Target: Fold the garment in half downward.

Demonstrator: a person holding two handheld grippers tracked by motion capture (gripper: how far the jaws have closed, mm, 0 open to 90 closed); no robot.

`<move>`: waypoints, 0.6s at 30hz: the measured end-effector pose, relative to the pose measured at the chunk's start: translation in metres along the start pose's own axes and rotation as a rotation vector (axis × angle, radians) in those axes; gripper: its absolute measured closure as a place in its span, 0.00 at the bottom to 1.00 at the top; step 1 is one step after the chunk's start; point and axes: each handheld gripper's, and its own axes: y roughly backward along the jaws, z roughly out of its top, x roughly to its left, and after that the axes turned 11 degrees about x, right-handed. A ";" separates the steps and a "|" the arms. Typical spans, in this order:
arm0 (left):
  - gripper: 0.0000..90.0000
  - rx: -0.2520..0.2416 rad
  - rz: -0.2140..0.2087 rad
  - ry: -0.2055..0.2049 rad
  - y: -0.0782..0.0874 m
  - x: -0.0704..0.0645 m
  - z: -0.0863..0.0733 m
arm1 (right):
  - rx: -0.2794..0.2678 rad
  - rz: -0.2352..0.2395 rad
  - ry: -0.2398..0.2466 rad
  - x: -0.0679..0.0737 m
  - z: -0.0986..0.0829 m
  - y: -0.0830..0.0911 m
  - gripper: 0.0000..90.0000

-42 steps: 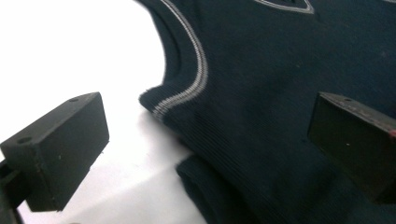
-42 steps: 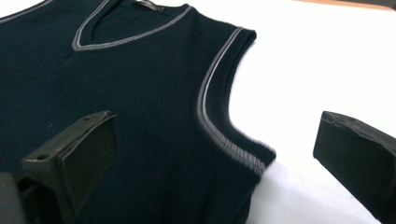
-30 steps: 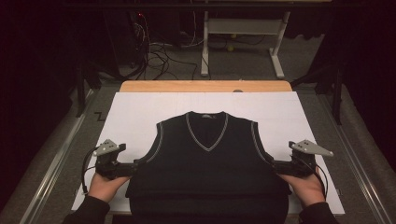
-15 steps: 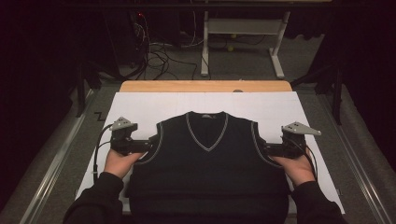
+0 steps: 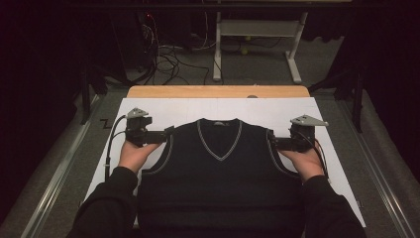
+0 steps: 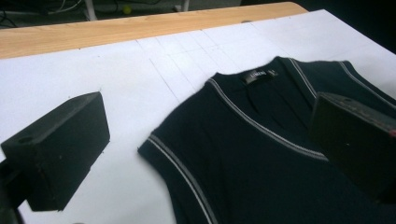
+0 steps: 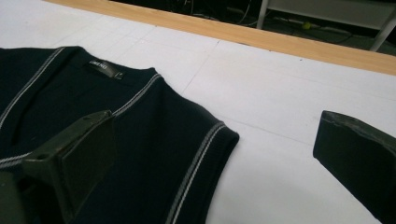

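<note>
A black sleeveless V-neck vest (image 5: 218,173) with grey trim lies flat on the white sheet (image 5: 163,106), collar away from me. My left gripper (image 5: 170,132) is at the vest's left shoulder with its jaws wide open. In the left gripper view the shoulder corner (image 6: 152,147) lies between the jaws of the left gripper (image 6: 205,114), with one jaw over bare sheet and the other over the vest. My right gripper (image 5: 272,142) stands at the right shoulder, also open. In the right gripper view that shoulder corner (image 7: 224,135) sits between the spread jaws of the right gripper (image 7: 215,121). Nothing is gripped.
A bare wooden strip (image 5: 218,91) of the table runs along the far edge beyond the sheet. Metal rails (image 5: 59,173) border both sides. On the floor behind are cables (image 5: 168,57) and a desk frame (image 5: 257,29). The white sheet lies bare around the collar.
Both grippers have moved away from me along the vest's sides, from the lower armholes up to the shoulders. The vest has stayed where it was.
</note>
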 end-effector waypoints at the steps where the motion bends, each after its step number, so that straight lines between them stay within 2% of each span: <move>1: 0.00 -0.003 0.000 0.007 -0.002 0.002 0.001 | 0.000 0.000 0.000 0.000 0.000 0.000 0.00; 6: 0.00 -0.010 0.010 0.023 -0.014 0.010 0.004 | 0.022 -0.013 -0.002 0.000 0.010 -0.014 0.01; 12: 0.00 0.084 0.027 0.056 -0.040 0.018 -0.001 | 0.059 -0.021 -0.032 -0.004 0.014 -0.030 0.01; 13: 0.02 0.104 0.051 0.083 -0.045 0.019 -0.001 | 0.088 -0.025 -0.041 -0.006 0.014 -0.037 0.01; 14: 0.05 0.109 0.045 0.099 -0.049 0.019 -0.002 | 0.097 -0.027 -0.044 -0.007 0.013 -0.040 0.02; 15: 0.07 0.109 0.045 0.099 -0.049 0.019 -0.002 | 0.111 -0.028 -0.055 -0.008 0.012 -0.043 0.02; 18: 0.10 0.166 0.055 0.114 -0.062 0.018 -0.003 | 0.141 -0.028 -0.063 -0.010 0.009 -0.050 0.04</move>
